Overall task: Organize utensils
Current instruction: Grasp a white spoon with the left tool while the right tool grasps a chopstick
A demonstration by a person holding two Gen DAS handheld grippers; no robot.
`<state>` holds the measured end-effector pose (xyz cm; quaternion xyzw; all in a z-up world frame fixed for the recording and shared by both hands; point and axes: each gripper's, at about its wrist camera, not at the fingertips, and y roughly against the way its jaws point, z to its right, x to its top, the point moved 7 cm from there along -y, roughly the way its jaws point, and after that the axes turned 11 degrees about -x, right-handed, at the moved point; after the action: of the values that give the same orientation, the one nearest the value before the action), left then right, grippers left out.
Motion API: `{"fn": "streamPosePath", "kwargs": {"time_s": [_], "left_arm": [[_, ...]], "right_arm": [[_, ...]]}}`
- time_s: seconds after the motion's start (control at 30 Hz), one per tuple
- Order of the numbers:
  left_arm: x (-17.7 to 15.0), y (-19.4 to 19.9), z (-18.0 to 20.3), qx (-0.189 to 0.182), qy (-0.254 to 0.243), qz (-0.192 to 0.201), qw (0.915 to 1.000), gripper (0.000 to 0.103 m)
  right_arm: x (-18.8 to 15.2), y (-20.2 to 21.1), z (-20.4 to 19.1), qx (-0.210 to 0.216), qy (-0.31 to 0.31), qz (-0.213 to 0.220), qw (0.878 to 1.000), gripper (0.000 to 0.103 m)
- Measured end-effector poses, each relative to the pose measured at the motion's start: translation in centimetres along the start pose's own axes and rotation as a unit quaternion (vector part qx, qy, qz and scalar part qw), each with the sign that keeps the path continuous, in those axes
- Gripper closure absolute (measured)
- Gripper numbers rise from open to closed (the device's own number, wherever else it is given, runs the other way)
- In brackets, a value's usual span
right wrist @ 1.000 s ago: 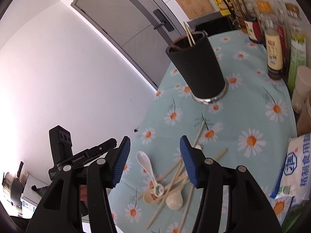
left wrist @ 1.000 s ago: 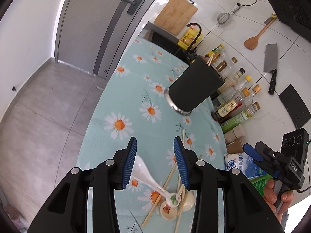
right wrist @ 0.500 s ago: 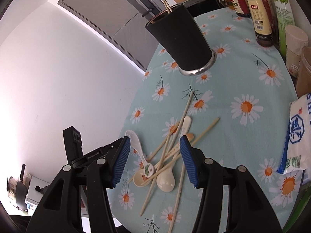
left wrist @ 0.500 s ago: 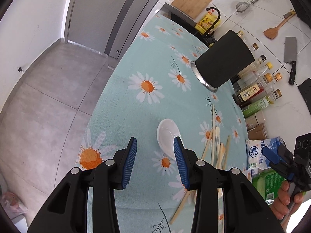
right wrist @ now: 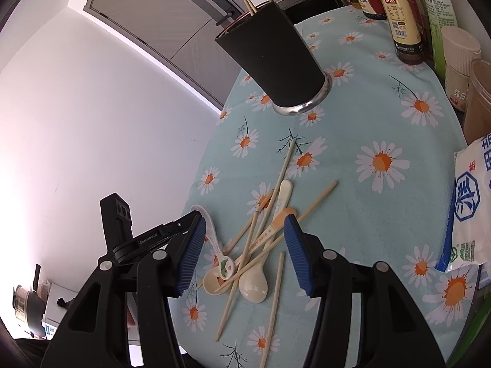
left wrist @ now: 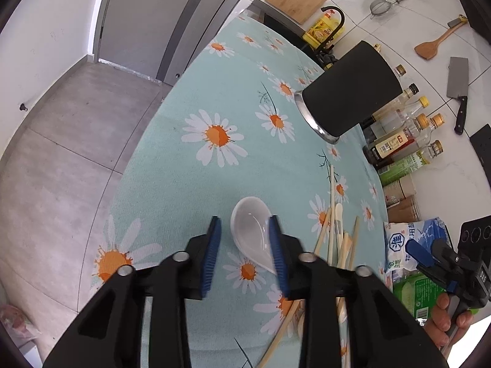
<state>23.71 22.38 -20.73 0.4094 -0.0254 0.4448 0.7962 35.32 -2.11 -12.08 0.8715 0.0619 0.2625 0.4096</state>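
Closing left gripper [left wrist: 244,250] around white spoon [left wrist: 253,236]; right gripper [right wrist: 242,253] open above chopsticks [right wrist: 260,233].

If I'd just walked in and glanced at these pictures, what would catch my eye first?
Probably the blue-padded left gripper, its jaws closing around a white spoon on the daisy tablecloth. Next, the jumble of chopsticks and spoons lying crossed just ahead of the open right gripper. Behind them stands a tall black utensil holder.
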Motion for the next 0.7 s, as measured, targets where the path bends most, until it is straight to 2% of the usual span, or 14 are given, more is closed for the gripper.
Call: {"fn": "streamPosePath", "kwargs": {"time_s": [0.13,0.27,0.7], "left_arm": [[-0.1,-0.23,0.04,-0.002,-0.001,0.0,1.0,0.085],[-0.04,-0.24,-0.1,-0.002,0.001,0.003,1.0,0.096],[0.29,0.43,0.6,-0.032,0.017,0.01,0.9993,0.098]], "right_arm": [[0.16,-0.21,0.12,-0.001,0.0,-0.001,1.0,0.049],[0.17,-0.52,0.14,-0.002,0.0,-0.005,1.0,0.049],[-0.39,-1.06,0.13,-0.003,0.002,-0.016,1.0,0.049]]}}
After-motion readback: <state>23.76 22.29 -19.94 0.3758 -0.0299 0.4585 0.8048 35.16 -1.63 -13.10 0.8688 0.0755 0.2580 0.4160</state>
